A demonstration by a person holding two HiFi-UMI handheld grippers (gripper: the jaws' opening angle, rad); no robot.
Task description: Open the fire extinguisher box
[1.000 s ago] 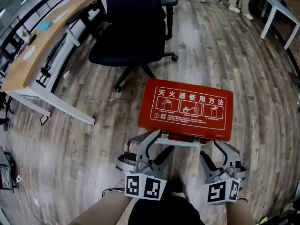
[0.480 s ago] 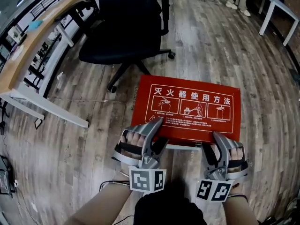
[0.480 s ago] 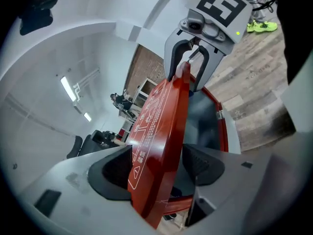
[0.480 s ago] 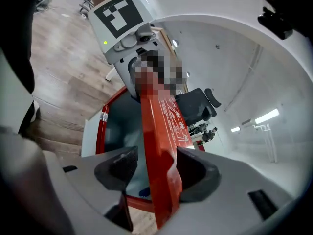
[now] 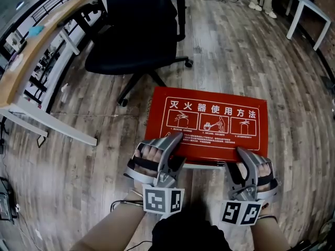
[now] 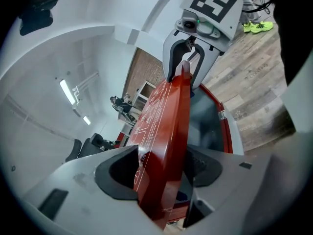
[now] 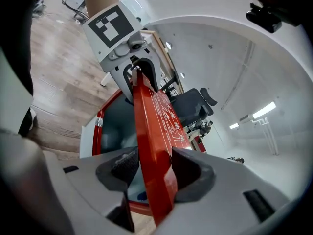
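Pinching red lid (image 5: 212, 122) front edge between left gripper (image 6: 164, 170) jaws, just closed onto it; same with right gripper (image 7: 156, 169) jaws at other corner. Holding lid raised off fire extinguisher box (image 6: 227, 131), on wood floor (image 5: 272, 51) near office chair (image 5: 136, 35), desk (image 5: 31, 61) at left.

Lid (image 5: 212, 122): red, printed with white characters, three white-outlined pictograms and fine lines of white text. Box (image 6: 226, 131) beneath it: red rim, dark interior. Floor (image 5: 251, 46): wood-grain planks in mixed grey and brown. Chair (image 5: 138, 30): black throughout. Surface (image 5: 31, 61) at left: pale tan wood top on a white frame, bearing a small teal item (image 5: 35, 30). Shoes (image 6: 258, 26), left gripper view: fluorescent yellow-green.
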